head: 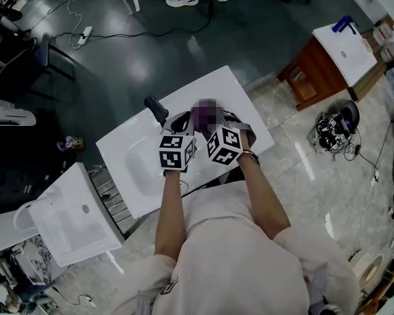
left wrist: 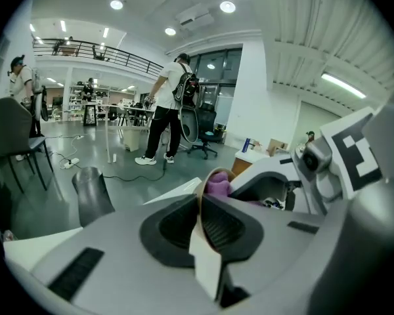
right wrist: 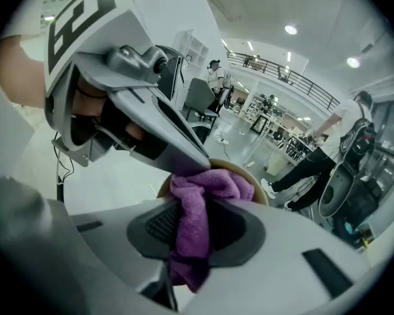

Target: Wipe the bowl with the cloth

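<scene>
A tan bowl (left wrist: 201, 205) is held on edge above the white table (head: 128, 153), and my left gripper (left wrist: 201, 210) is shut on its rim. The purple cloth (right wrist: 192, 225) is pinched in my right gripper (right wrist: 194, 223), which is shut on it, and the cloth is pressed into the bowl (right wrist: 253, 179). In the left gripper view the cloth (left wrist: 218, 184) shows inside the bowl's far side. From the head view both grippers, left (head: 181, 125) and right (head: 228, 121), meet at the table's middle with the cloth (head: 201, 115) between them; the bowl is mostly hidden there.
A black cylinder (head: 156, 109) stands on the table just left of the grippers, also in the left gripper view (left wrist: 92, 194). A second white unit (head: 72, 223) stands at the lower left and a wooden cabinet (head: 307, 71) at the right. People stand in the hall behind.
</scene>
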The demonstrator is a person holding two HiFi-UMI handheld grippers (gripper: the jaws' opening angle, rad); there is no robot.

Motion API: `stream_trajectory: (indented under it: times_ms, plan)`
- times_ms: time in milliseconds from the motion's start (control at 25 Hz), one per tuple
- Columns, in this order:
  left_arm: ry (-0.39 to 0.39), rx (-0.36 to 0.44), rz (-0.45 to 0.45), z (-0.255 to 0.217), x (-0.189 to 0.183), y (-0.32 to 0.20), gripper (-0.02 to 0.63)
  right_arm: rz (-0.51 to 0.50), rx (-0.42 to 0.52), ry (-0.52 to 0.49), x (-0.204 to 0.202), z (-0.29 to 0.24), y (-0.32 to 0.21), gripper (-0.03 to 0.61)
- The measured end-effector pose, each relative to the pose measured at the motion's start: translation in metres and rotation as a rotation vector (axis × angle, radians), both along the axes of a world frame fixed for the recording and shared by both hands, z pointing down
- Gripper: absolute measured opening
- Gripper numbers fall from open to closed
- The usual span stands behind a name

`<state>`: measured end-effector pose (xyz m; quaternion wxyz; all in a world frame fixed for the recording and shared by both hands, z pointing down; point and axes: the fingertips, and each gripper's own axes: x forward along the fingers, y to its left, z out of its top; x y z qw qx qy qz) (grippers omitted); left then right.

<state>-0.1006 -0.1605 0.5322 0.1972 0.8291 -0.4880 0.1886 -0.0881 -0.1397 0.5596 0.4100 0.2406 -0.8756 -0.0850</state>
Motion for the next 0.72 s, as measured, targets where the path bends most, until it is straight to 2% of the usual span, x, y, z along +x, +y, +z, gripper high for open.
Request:
stream_trajectory:
  times_ms: [400, 600, 720]
  plan:
    - [-0.049, -0.015, 0.013, 0.013, 0.003, 0.012, 0.028, 0.188, 0.025, -0.125, 0.024, -0.011, -0.017, 0.097]
    - [-0.025, 0.013, -0.047, 0.011, -0.01, 0.01, 0.028, 0.249, 0.012, -0.115, 0.038, -0.008, -0.025, 0.097]
    - [-0.049, 0.022, -0.063, 0.012, -0.014, 0.009, 0.028, 0.248, -0.01, -0.099, 0.041, -0.001, -0.023, 0.095]
